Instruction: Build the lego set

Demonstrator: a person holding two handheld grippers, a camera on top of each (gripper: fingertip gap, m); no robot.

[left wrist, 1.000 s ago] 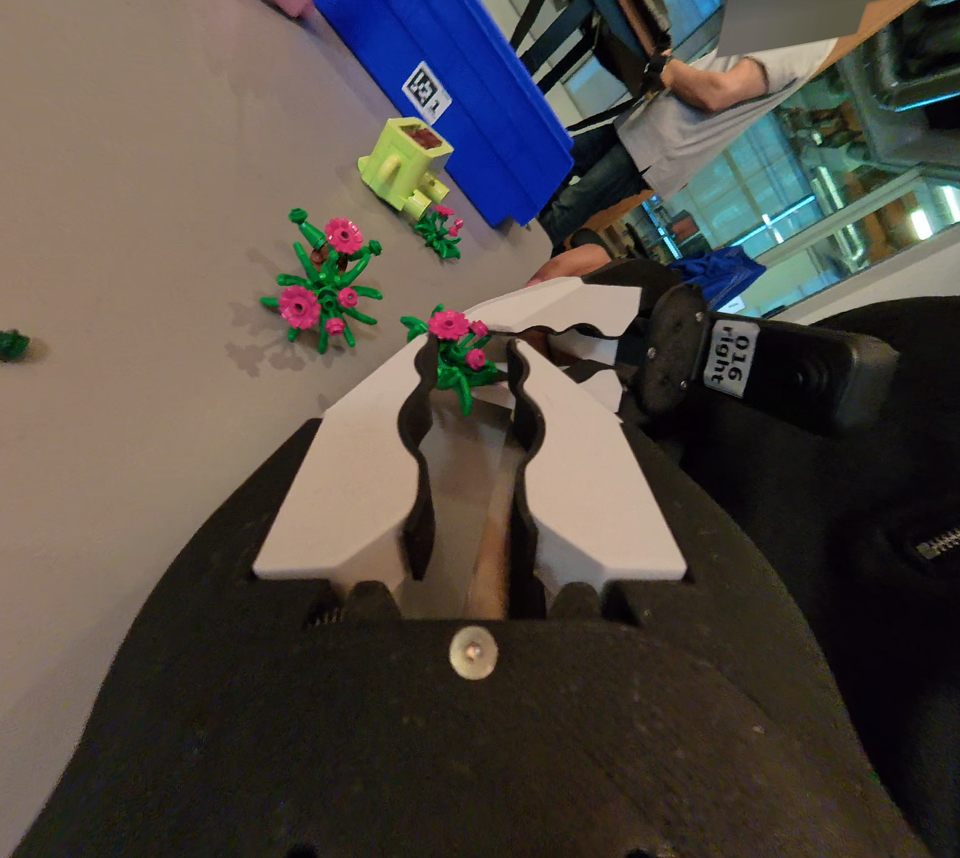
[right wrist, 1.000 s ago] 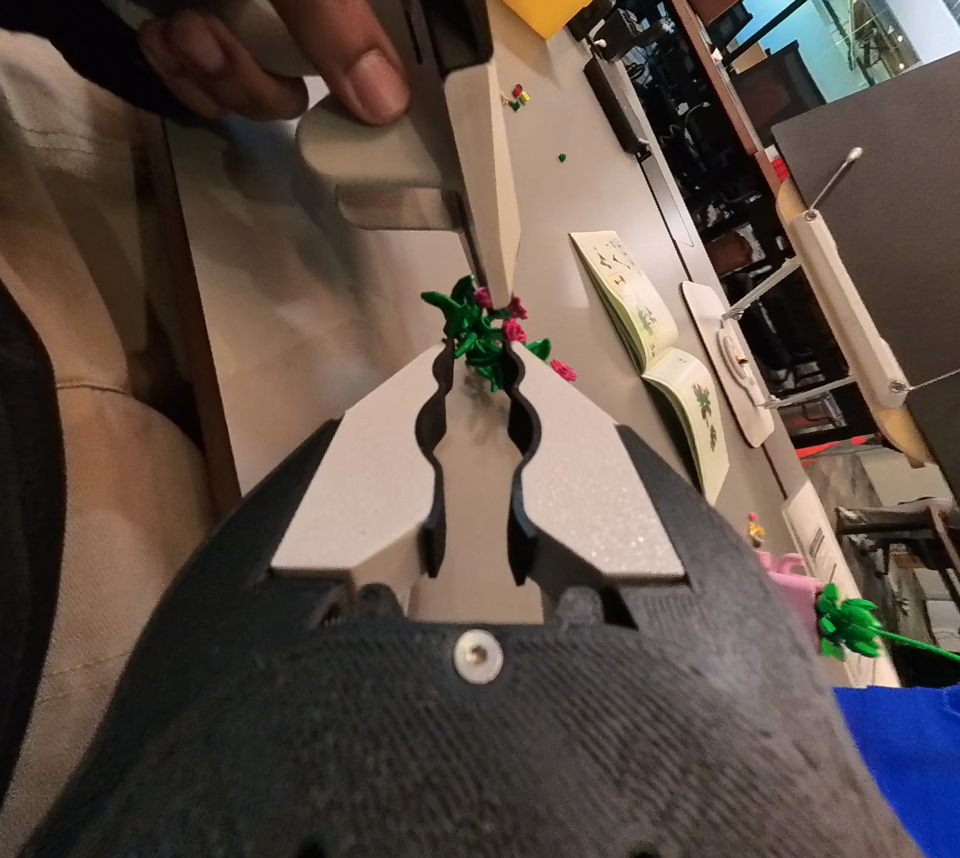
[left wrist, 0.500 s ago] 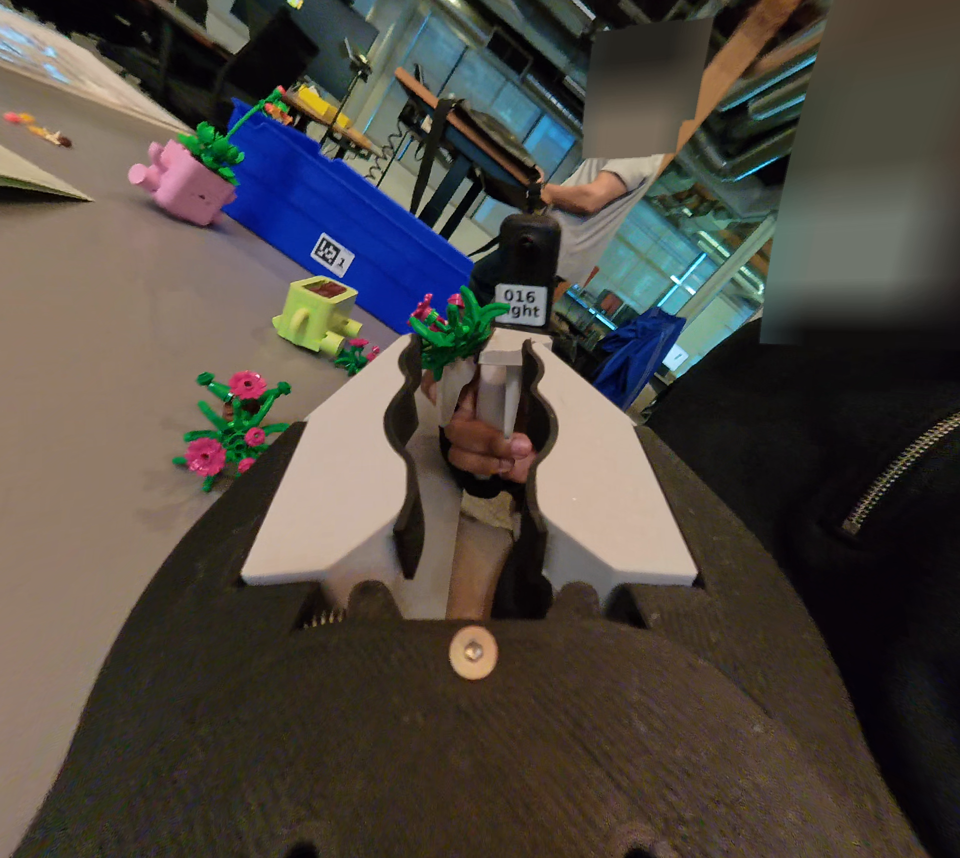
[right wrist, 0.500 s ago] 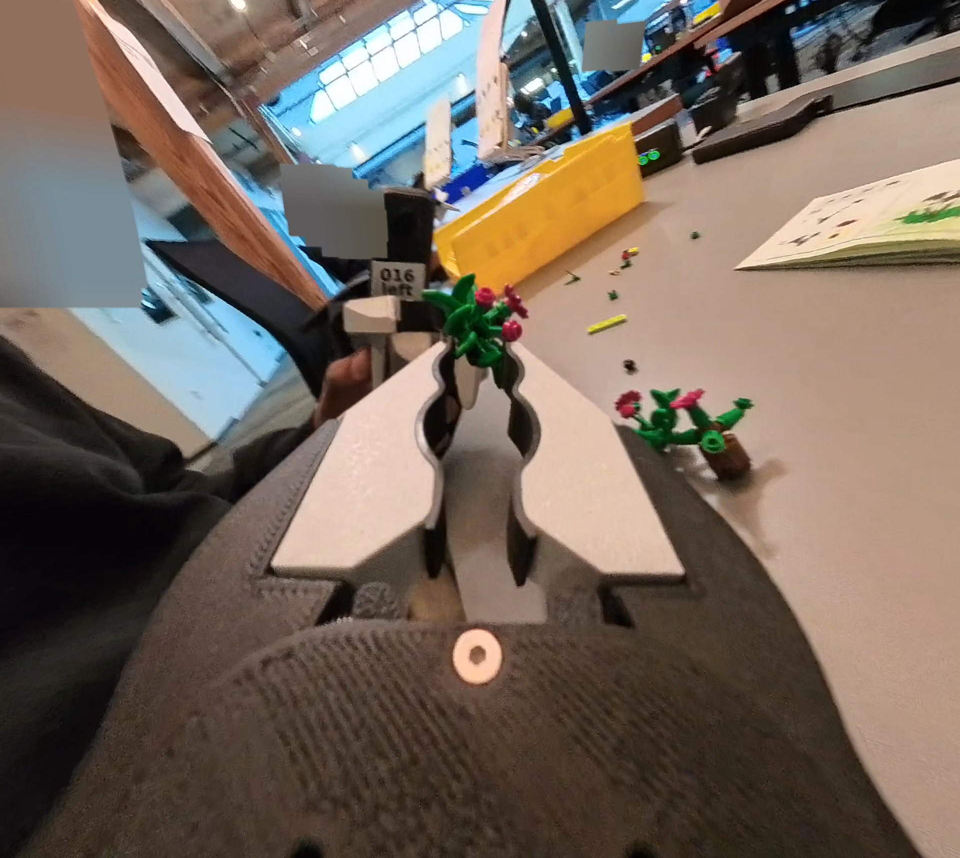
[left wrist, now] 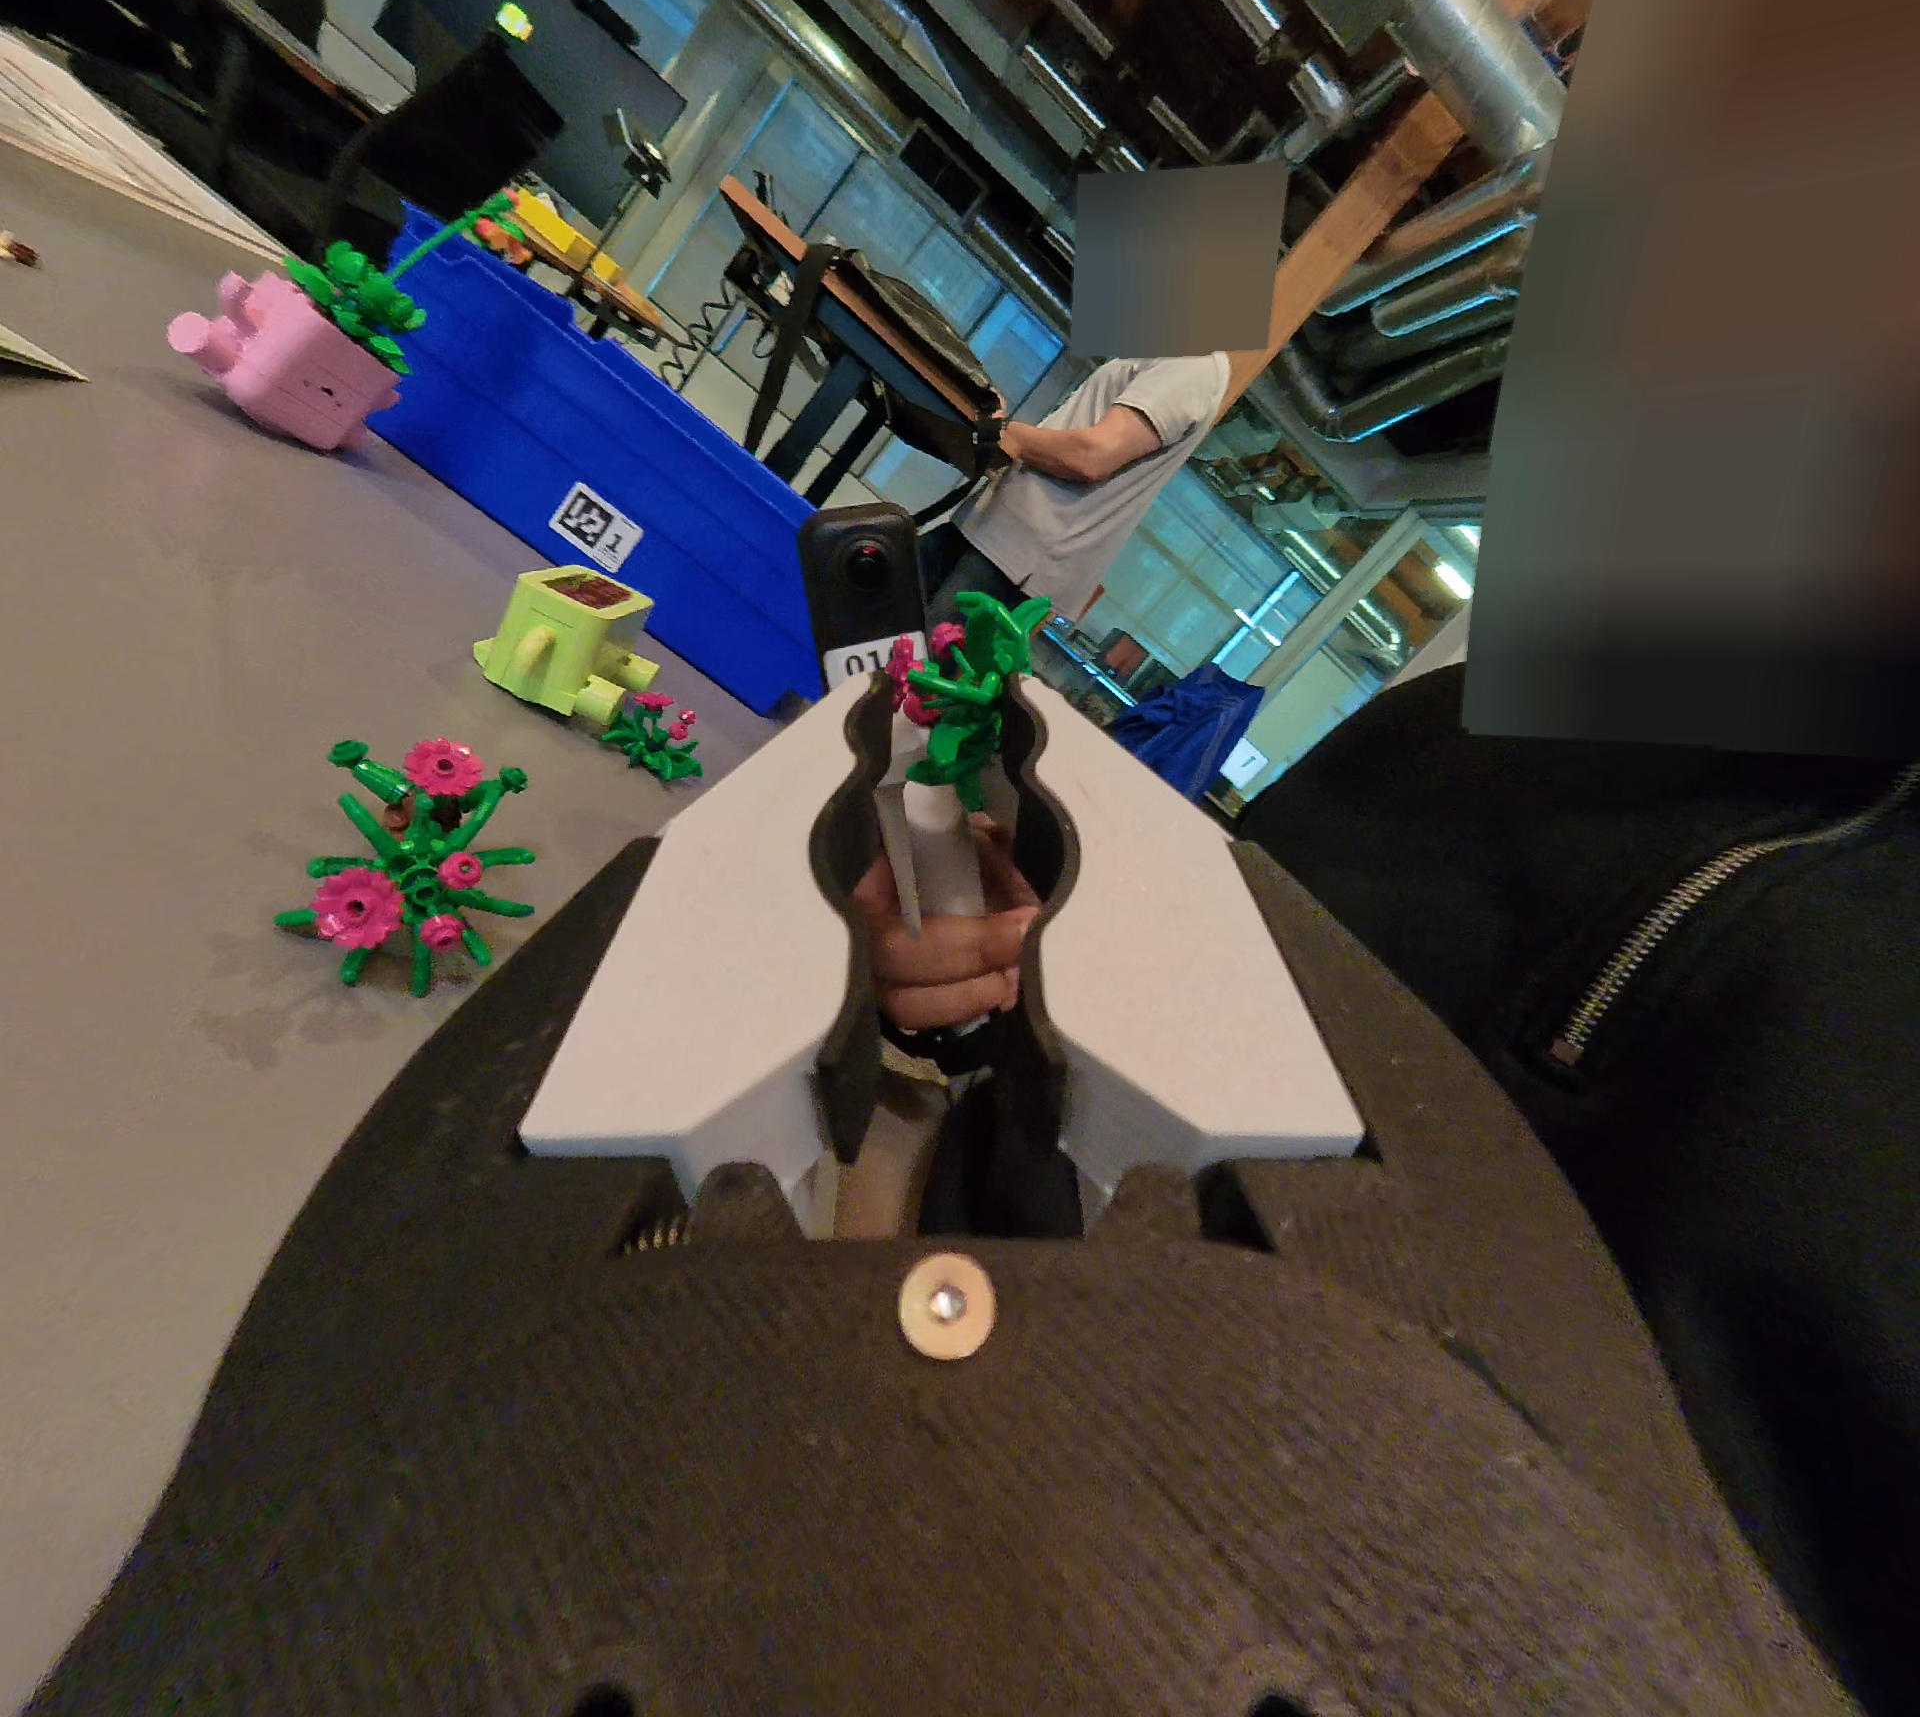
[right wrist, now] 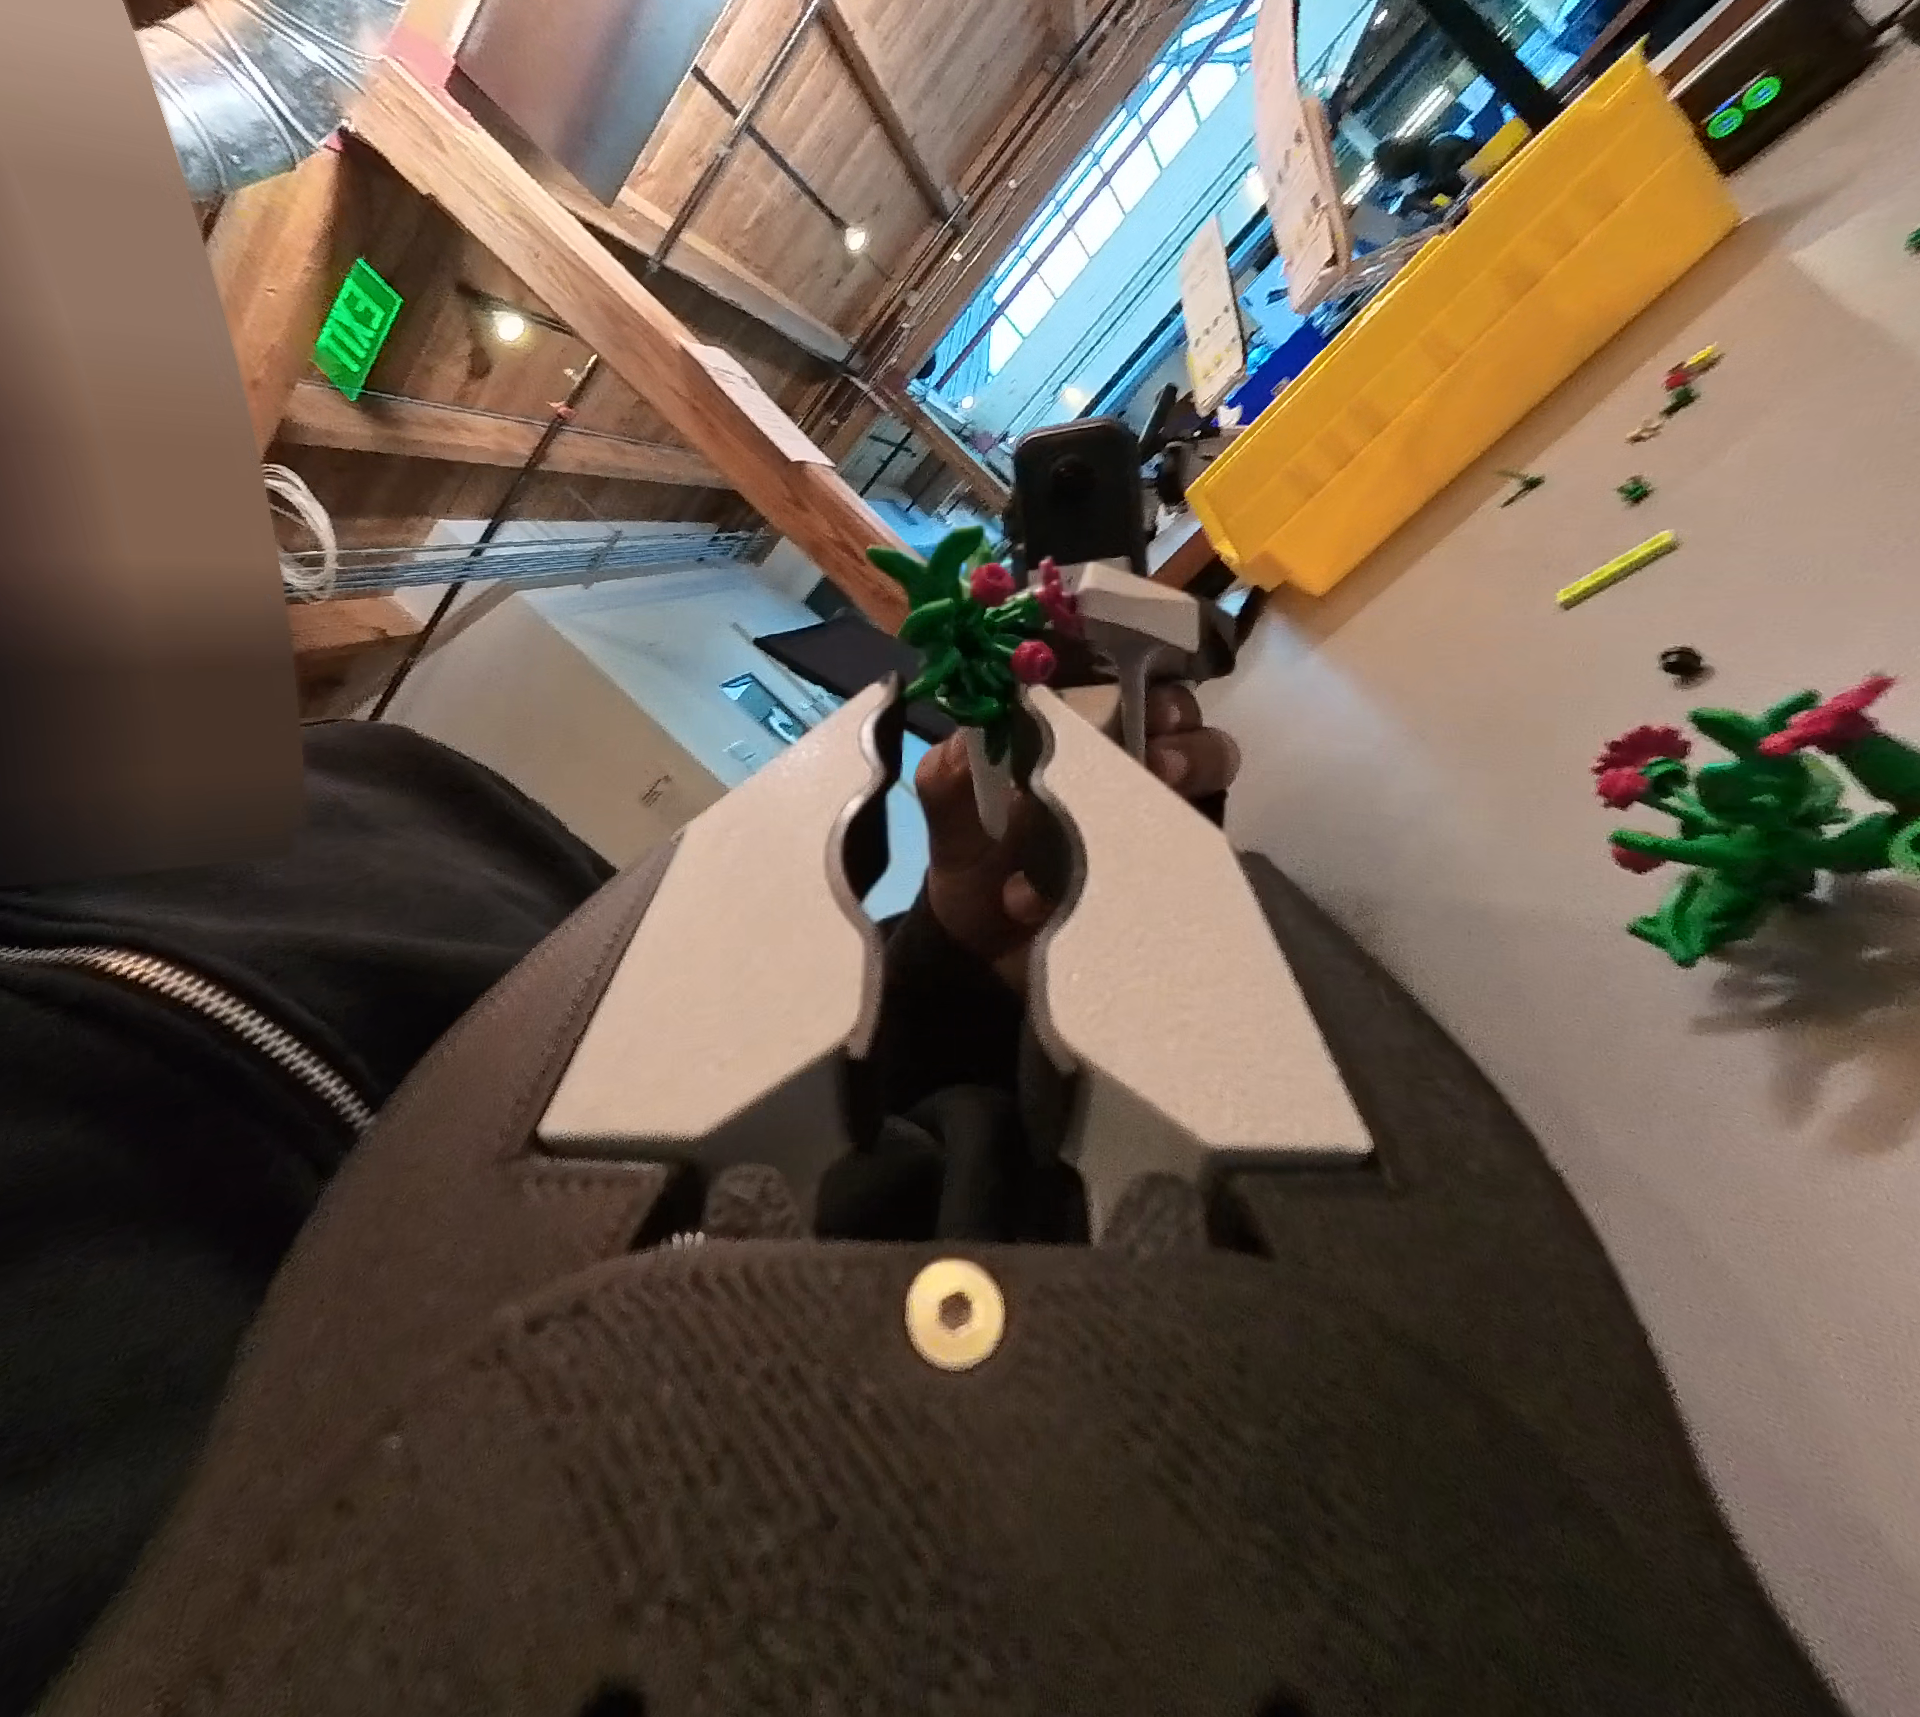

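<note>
Flower sprig (left wrist: 961,701), green with pink blooms, is held in mid-air above the near table edge, pinched between the closed tips of both the left gripper (left wrist: 951,711) and right gripper (right wrist: 971,696). A transfer or pressing step is judged in hand; steady alignment is called for next. Its stem axis is roughly upright, leaves pointing up.

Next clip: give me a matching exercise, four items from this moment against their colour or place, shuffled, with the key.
Things:
1. bin by the square pots
2. bin across the table
3. pot holding a leafy plant
4. small flower sprig

States:
A. yellow
B. pink
C. raised between both grippers' fingers
D. blue

Pairs: 1-D, 2-A, 3-B, 4-C
</note>
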